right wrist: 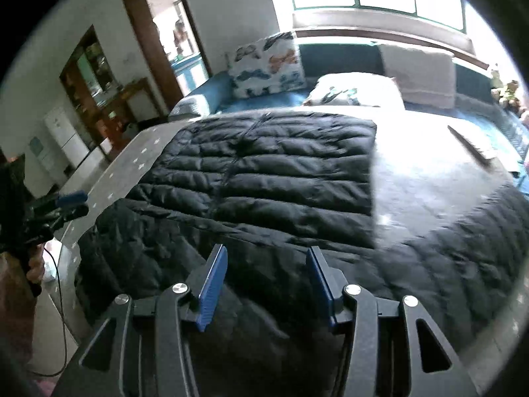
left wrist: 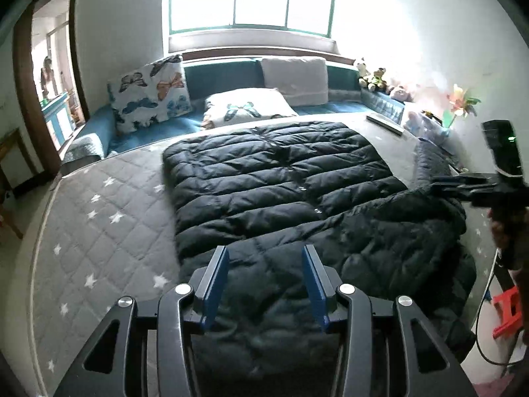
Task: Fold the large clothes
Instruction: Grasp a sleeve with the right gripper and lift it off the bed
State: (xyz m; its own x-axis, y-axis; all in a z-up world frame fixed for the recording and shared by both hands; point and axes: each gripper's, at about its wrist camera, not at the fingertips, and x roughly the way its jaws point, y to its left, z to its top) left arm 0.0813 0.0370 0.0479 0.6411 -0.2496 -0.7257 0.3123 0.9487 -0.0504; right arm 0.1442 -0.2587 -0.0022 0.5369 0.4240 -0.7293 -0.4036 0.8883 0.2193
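A large black quilted down jacket (left wrist: pixel 281 172) lies spread on a grey star-patterned mattress (left wrist: pixel 109 218), its far half flat and its near part rumpled. My left gripper (left wrist: pixel 266 254) hovers over the jacket's near edge, open, blue pads apart with nothing between them. The right gripper (left wrist: pixel 463 185) shows at the right edge, over the jacket's bunched right side. In the right wrist view my right gripper (right wrist: pixel 266 254) is open above the jacket (right wrist: pixel 264 172), nothing held. The left gripper (right wrist: pixel 71 203) appears at the far left, beside the mattress (right wrist: pixel 132 172) edge.
Butterfly pillows (left wrist: pixel 152 92) and a pale cushion (left wrist: pixel 294 79) lean at the headboard under a bright window. A flat grey object (left wrist: pixel 385 124) lies at the far right of the mattress. Stuffed toys (left wrist: pixel 373 77), a red stool (left wrist: pixel 506 311) and a cable lie to the right. A person (left wrist: pixel 48 76) stands beyond the doorway.
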